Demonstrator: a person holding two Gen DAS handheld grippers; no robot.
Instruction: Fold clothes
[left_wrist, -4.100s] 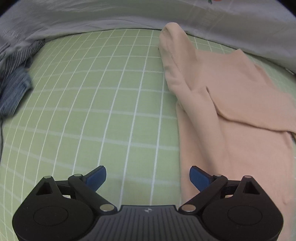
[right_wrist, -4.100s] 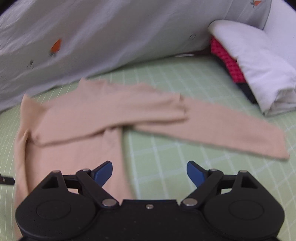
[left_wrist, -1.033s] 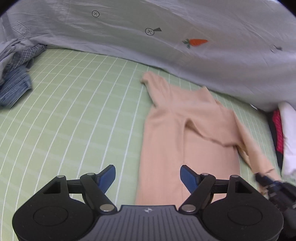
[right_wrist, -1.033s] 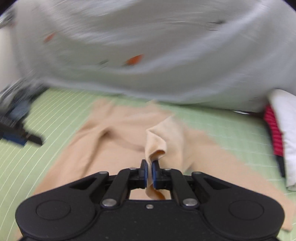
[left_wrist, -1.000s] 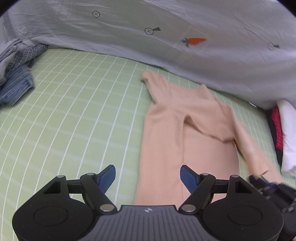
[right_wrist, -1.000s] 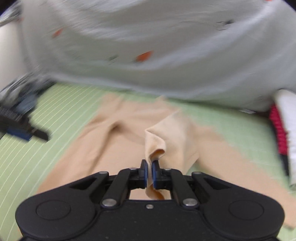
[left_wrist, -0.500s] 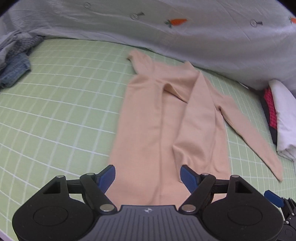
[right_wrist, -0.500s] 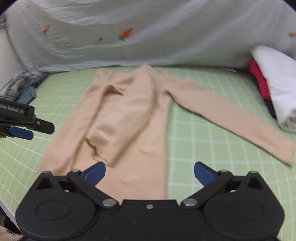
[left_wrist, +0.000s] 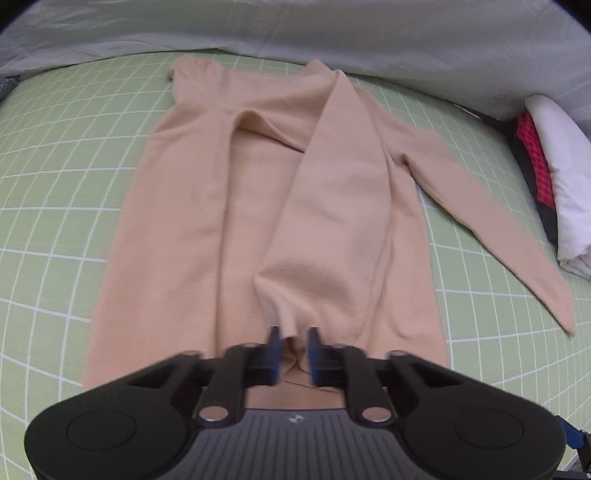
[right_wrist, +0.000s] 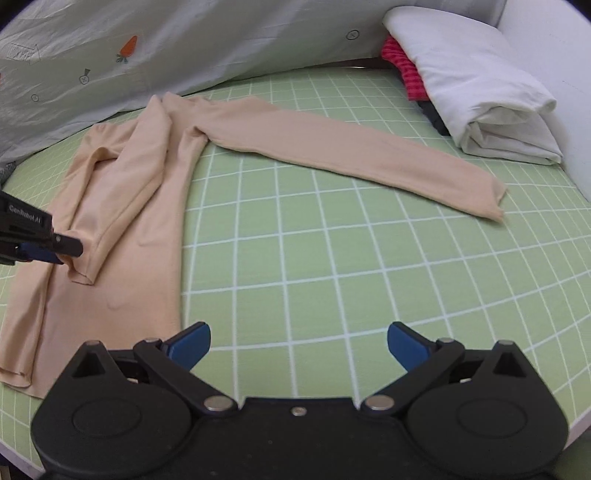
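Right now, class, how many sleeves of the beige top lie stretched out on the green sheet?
1: the far sleeve reaches toward the white bundle; the other sleeve is folded across the body.

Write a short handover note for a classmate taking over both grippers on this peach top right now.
Left gripper: jaws closing on the cuff of the folded sleeve, fabric between them.
Right gripper: open, empty, over the green grid sheet.
Peach top: flat on the sheet, one sleeve laid across the body.
Left to do: the outstretched sleeve, pointing toward the white folded stack, then fold the body.
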